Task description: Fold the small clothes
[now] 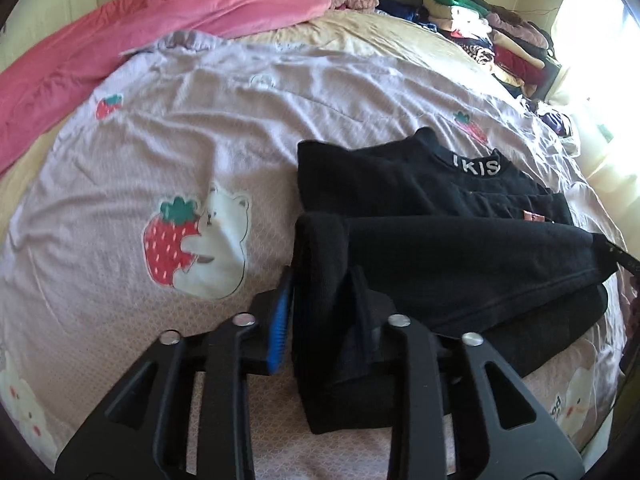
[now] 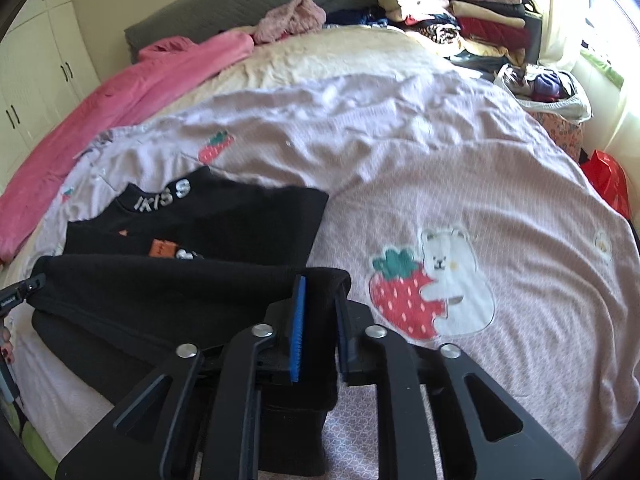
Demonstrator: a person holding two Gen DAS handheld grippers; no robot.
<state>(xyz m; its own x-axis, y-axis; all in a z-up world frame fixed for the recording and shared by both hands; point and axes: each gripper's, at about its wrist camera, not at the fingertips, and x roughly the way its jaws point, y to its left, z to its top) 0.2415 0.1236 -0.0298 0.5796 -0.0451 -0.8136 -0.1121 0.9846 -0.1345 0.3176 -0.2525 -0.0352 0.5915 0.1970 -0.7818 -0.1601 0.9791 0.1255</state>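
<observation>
Two close, downward-tilted wrist views, shared black garment (image 1: 440, 248) between them.

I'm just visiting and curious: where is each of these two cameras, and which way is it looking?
Left wrist: on the left gripper, looking down along its jaws at the black top's left edge.
Right wrist: on the right gripper, looking at that top's right edge; fingertips show far left.
Shared: the top, the strawberry bedspread, the pink blanket, the stacked clothes.

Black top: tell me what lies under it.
The black top lies on a lilac quilt printed with strawberries and bears; whatever the quilt shows directly beneath it is covered.
</observation>
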